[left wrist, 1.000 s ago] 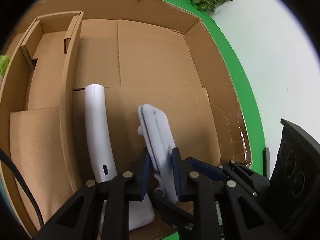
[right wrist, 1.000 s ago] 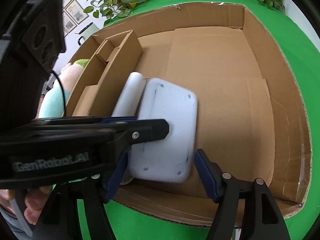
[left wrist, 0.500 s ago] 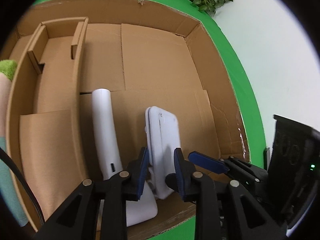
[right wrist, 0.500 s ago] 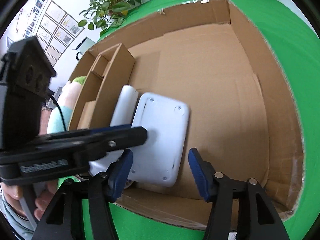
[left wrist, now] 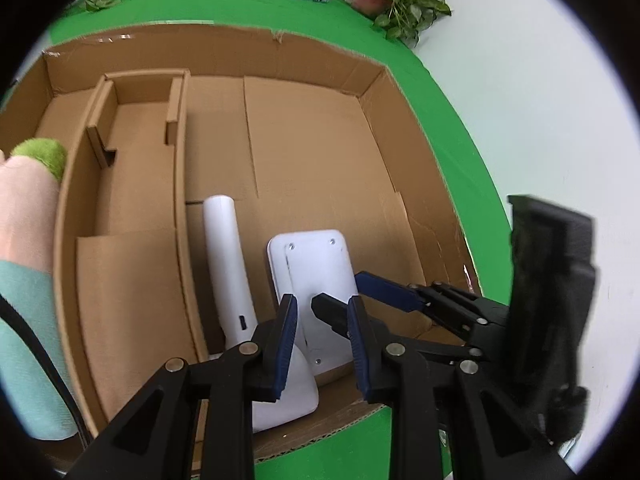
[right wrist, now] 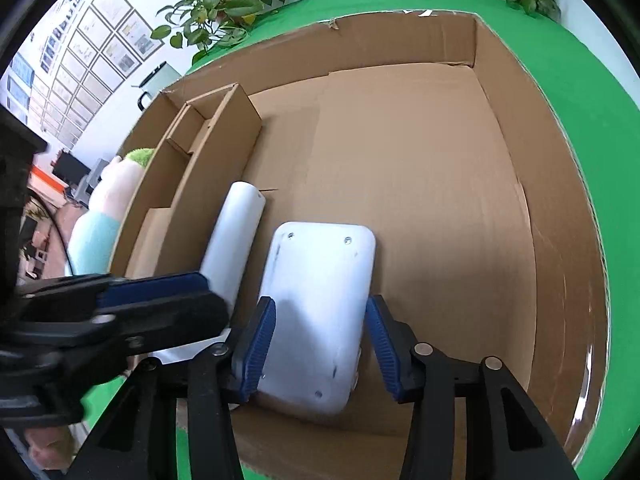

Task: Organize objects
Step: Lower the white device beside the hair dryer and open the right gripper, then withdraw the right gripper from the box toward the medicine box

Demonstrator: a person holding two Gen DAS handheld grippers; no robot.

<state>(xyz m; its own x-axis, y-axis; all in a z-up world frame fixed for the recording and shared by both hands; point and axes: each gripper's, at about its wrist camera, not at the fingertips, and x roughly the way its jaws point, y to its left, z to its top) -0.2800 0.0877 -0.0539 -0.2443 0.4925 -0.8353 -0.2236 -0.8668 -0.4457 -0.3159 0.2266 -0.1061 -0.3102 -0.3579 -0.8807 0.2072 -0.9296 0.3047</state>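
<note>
Smooth white plastic slab [right wrist: 320, 312] between parted right gripper [right wrist: 320, 344] pads; left gripper [left wrist: 322, 344] open too.

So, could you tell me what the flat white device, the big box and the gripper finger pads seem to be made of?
Flat white device: probably moulded plastic, matte to satin; rounded corners, small recessed screws and a soft sheen suggest it.
Big box: corrugated cardboard, raw brown and matte; fold creases, torn edges and a fluted cut rim show.
Finger pads: likely blue rubber or soft plastic, ribbed, on black rigid fingers.
</note>
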